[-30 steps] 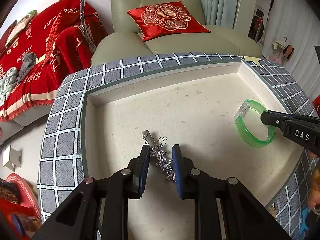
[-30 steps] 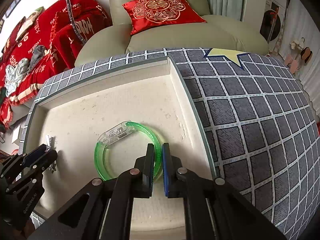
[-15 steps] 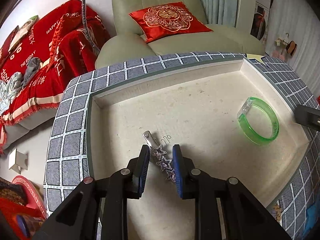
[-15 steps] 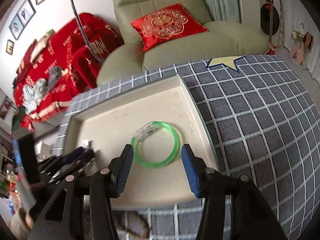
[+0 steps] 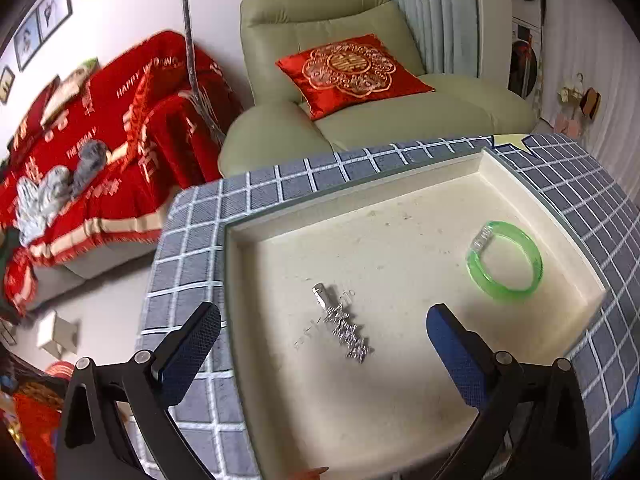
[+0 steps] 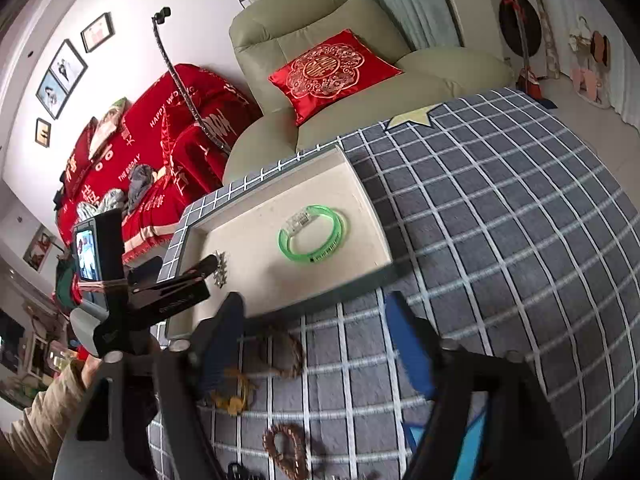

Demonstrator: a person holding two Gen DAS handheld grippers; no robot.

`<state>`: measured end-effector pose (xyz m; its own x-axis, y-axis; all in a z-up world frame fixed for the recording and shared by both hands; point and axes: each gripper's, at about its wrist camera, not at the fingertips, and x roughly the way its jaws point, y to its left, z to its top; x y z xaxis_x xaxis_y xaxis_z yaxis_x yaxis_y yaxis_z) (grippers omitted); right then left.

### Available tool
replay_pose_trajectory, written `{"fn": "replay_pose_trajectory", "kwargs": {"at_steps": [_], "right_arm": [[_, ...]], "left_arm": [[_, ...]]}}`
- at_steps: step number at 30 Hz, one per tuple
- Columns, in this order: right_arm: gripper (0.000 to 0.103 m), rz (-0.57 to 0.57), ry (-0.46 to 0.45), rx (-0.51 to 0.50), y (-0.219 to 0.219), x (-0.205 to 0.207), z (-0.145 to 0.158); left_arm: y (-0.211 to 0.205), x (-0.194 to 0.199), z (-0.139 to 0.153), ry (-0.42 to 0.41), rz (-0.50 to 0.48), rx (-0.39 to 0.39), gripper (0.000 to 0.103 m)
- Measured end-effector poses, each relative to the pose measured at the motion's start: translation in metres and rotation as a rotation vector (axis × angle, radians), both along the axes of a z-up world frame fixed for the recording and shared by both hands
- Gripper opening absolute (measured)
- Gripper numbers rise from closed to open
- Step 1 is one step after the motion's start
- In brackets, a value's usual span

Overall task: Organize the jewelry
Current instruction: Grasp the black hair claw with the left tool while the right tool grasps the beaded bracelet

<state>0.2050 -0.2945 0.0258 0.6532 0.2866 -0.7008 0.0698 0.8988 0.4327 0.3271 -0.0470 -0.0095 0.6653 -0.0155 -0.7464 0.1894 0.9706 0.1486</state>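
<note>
A cream tray (image 5: pixel 280 224) sits on the grey checked cloth (image 6: pixel 500 240). In it lie a silver star hair clip (image 5: pixel 342 326) and a green bangle (image 5: pixel 505 261). My left gripper (image 5: pixel 320 344) is wide open and empty, raised above the clip. My right gripper (image 6: pixel 316 332) is open and empty, pulled back over the cloth in front of the tray (image 6: pixel 374 220). The bangle (image 6: pixel 313 233) and the clip (image 6: pixel 220 270) also show in the right wrist view. A brown bead bracelet (image 6: pixel 286 354) lies between the right fingers, another (image 6: pixel 286 450) nearer, and a yellow tasselled piece (image 6: pixel 234 398) beside them.
A green armchair (image 5: pixel 360 100) with a red cushion (image 5: pixel 352 72) stands behind the table. A red-covered sofa (image 5: pixel 92 140) is at the left. The left gripper body and the hand that holds it (image 6: pixel 132 300) are at the tray's left edge in the right wrist view.
Both grippers opened wide and pulled back and up. The left let go of the star clip in the tray. The right left the bangle in the tray and now hangs over the cloth.
</note>
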Motion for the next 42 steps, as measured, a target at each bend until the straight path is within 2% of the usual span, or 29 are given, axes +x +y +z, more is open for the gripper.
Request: {"fn": "replay_pose_trajectory", "kwargs": {"at_steps": [2, 3, 4, 9, 13, 16, 20, 26, 30, 38, 42], "right_arm": [[0.087, -0.003, -0.017, 0.009, -0.004, -0.013, 0.002], [0.097, -0.001, -0.027, 0.012, -0.005, -0.02, 0.003], [0.103, 0.002, -0.045, 0.016, -0.006, -0.028, 0.005], [0.103, 0.0, -0.09, 0.003, -0.001, -0.071, 0.013], [0.103, 0.042, -0.017, -0.025, 0.011, -0.1, 0.009], [0.103, 0.029, 0.008, -0.068, 0.02, -0.123, 0.001], [0.103, 0.007, 0.081, -0.098, 0.025, -0.15, -0.025], [0.103, -0.042, 0.167, -0.158, 0.025, -0.171, -0.052], [0.103, -0.038, 0.201, -0.206, 0.032, -0.175, -0.062], [0.102, -0.026, 0.212, -0.285, 0.046, -0.178, -0.071], [0.091, -0.01, 0.214, -0.323, 0.053, -0.176, -0.074]], "left_arm": [[0.002, -0.017, 0.008, -0.026, -0.008, 0.004, 0.103], [0.004, -0.026, 0.011, -0.037, -0.009, 0.001, 0.103], [0.005, -0.037, 0.015, -0.045, -0.013, -0.005, 0.103], [0.016, -0.092, 0.023, -0.019, -0.028, -0.071, 0.103], [0.027, -0.13, 0.017, 0.015, -0.027, -0.129, 0.103], [0.037, -0.154, 0.006, 0.055, -0.018, -0.151, 0.103], [0.046, -0.183, -0.008, 0.094, -0.013, -0.178, 0.103], [0.033, -0.22, -0.013, 0.088, -0.067, -0.191, 0.103], [0.017, -0.228, -0.018, 0.089, -0.123, -0.162, 0.103], [0.005, -0.222, -0.024, 0.104, -0.143, -0.177, 0.103], [-0.002, -0.219, -0.032, 0.115, -0.145, -0.164, 0.103]]}}
